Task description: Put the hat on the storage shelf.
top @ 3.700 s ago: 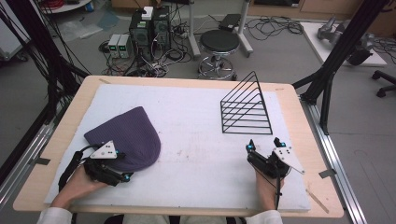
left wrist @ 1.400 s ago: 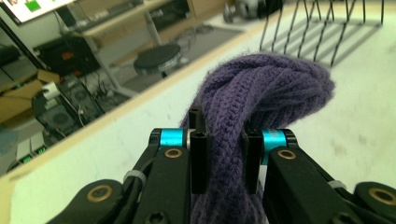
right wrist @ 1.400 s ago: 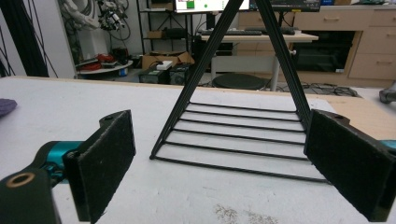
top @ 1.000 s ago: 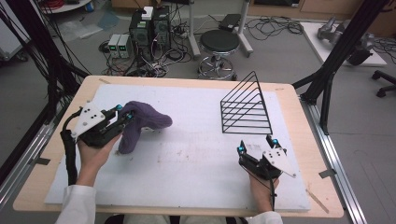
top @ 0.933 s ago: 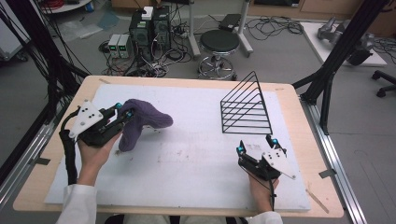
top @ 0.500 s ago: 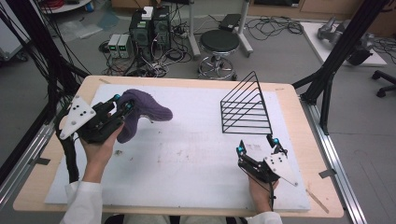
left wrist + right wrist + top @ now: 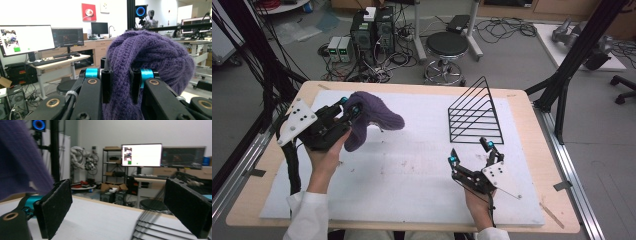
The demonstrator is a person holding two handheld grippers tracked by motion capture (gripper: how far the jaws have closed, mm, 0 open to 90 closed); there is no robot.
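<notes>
Jaws of the left gripper [image 7: 346, 111] are clamped on a purple knit hat [image 7: 371, 120], lifted over the white mat [image 7: 412, 175] at its far left; its length runs rightward. Right gripper [image 7: 470, 153], jaws apart, sits near the wire rack [image 7: 476, 114].

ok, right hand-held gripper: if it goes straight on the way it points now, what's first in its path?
Probably the black wire rack: the open right hand-held gripper points up the table at its near edge, with bare white mat between. Depth is unclear, so it might pass just to its left.
</notes>
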